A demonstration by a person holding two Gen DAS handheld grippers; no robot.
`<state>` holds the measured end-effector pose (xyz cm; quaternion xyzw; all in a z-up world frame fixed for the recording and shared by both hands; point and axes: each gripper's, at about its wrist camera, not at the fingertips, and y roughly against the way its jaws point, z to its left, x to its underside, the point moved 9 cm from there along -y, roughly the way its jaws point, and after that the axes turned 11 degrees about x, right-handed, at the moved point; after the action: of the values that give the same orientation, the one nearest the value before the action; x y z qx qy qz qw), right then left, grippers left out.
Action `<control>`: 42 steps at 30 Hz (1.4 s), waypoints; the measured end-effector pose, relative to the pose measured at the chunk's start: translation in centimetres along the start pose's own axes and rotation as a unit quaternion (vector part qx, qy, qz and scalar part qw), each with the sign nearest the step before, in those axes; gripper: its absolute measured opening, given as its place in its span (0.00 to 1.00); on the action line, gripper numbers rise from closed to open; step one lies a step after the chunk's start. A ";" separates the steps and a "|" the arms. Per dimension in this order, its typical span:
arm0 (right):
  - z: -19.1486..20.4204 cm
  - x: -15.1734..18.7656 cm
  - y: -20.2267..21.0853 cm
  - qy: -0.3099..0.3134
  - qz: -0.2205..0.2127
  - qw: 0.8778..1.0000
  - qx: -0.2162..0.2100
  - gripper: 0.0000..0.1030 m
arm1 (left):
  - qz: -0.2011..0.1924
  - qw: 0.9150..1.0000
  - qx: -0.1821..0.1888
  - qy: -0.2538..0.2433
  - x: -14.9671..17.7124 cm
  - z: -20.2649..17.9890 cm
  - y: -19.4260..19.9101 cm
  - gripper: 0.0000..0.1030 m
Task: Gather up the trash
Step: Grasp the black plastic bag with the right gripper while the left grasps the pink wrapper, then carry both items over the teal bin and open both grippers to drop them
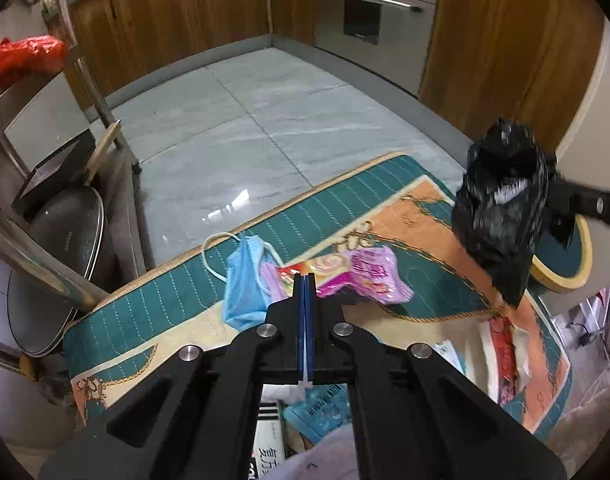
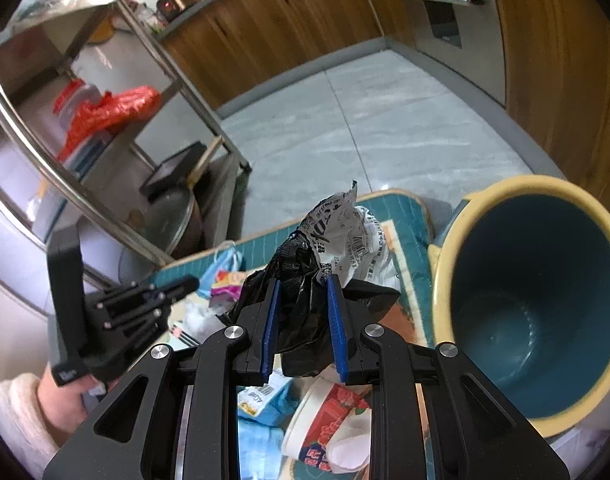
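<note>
Above the mat (image 1: 153, 312), right gripper (image 2: 301, 320) jaws clench a black bag (image 2: 301, 280); left gripper (image 1: 305, 284) jaws clenched empty.

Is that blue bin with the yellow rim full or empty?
Empty. The right wrist view looks straight into the bin, and only its bare blue bottom shows.

Black gripper (image 2: 303, 292) linkage, silver screws, blue pads (image 2: 338, 328), fuzzy cream sleeve (image 2: 19, 412)

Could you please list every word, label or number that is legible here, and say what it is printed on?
"复" on the black-and-white card at the bottom edge, rest cut off.
"40" beside a barcode on the blue paper packet, upside down.
Crumpled white printed wrapper: characters, blurred.
Pink snack packet: print blurred.
Red-and-white paper cup: print unreadable.
</note>
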<state>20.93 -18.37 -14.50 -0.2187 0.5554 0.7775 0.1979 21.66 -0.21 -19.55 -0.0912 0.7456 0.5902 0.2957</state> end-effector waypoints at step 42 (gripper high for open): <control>-16.1 -5.2 7.4 -0.036 -0.069 0.983 0.169 0.24 | -0.056 0.988 0.078 -0.123 -6.3 -17.9 -0.8 0.02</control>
<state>23.13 -36.23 -10.47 -0.1919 0.6549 0.6643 0.3049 21.21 -18.53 -14.48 -0.0359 0.7407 0.5197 0.4243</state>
